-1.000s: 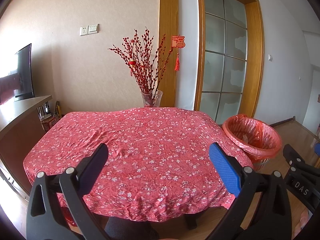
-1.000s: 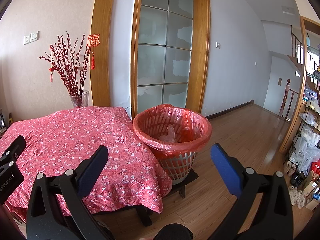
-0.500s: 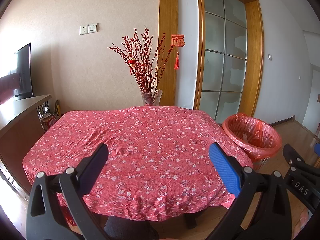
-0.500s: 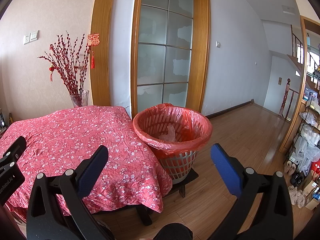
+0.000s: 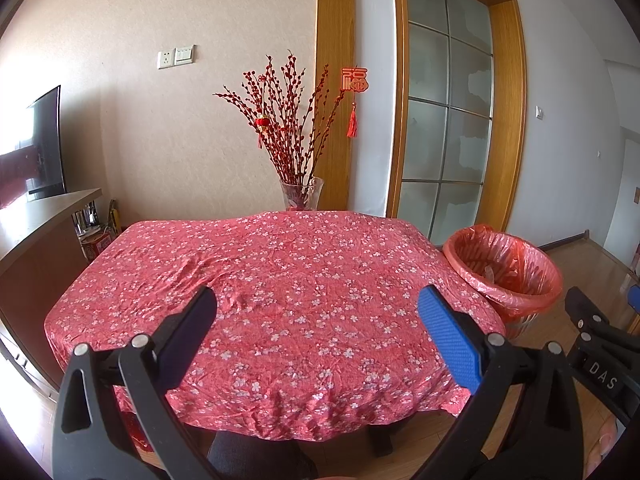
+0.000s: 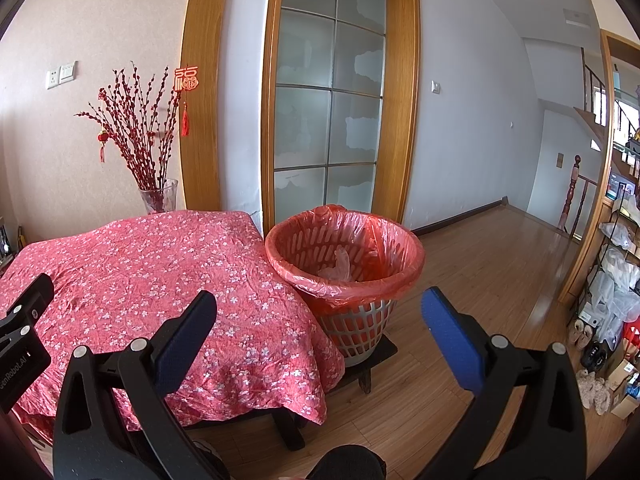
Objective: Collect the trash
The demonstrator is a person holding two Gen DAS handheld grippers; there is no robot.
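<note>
a table (image 5: 280, 300) under a red flowered cloth (image 6: 140, 280), glass vase (image 5: 301, 194) at its far edge.

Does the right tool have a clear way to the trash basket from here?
Probably yes. The right tool is open and empty, and the trash basket stands ahead beside the table, with nothing visible between them.

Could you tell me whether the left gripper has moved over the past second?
Barely. In the left wrist view the left gripper hangs open, and the clear glass vase sits a touch higher in frame than before, suggesting a slight downward tilt.
</note>
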